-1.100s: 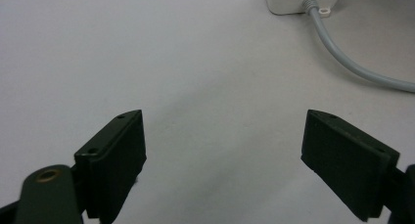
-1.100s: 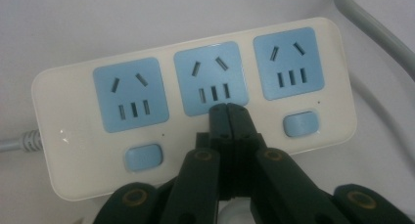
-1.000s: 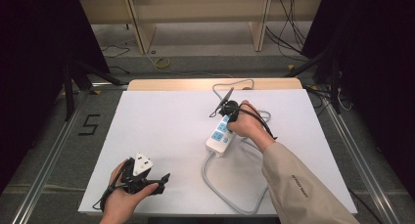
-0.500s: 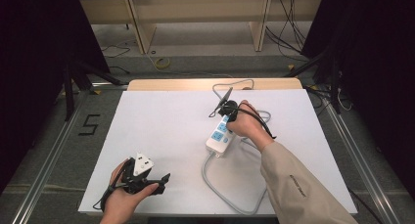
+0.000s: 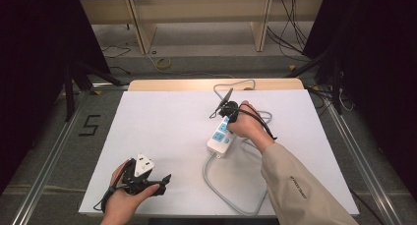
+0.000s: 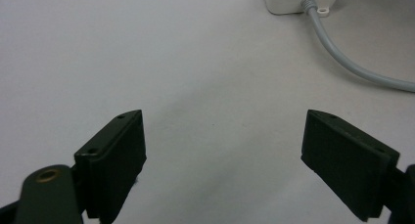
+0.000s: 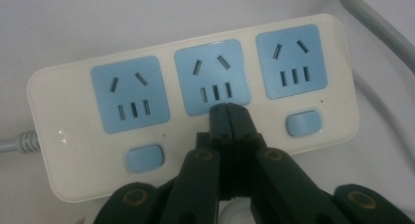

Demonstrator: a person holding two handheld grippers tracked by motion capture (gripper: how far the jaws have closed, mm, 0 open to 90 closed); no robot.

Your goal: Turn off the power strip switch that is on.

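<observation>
A white power strip (image 5: 219,138) with three blue sockets lies right of the table's middle; its grey cord (image 5: 220,189) loops toward the front edge. My right gripper (image 5: 225,120) points down on it from the far end. In the right gripper view its jaws are shut (image 7: 229,111) with nothing between them, tips at the lower edge of the middle socket (image 7: 211,76). Blue switches (image 7: 143,158) (image 7: 303,123) sit below the outer sockets; the spot below the middle one is hidden by the jaws. My left gripper (image 5: 160,182) rests at the front left, open (image 6: 225,160) over the bare tabletop.
The white tabletop (image 5: 162,122) runs wide between the two hands. The strip's end (image 6: 299,0) and its cord (image 6: 342,62) show far off in the left gripper view. Another grey cable (image 5: 235,84) curls at the table's back edge. Shelving and floor cables lie beyond.
</observation>
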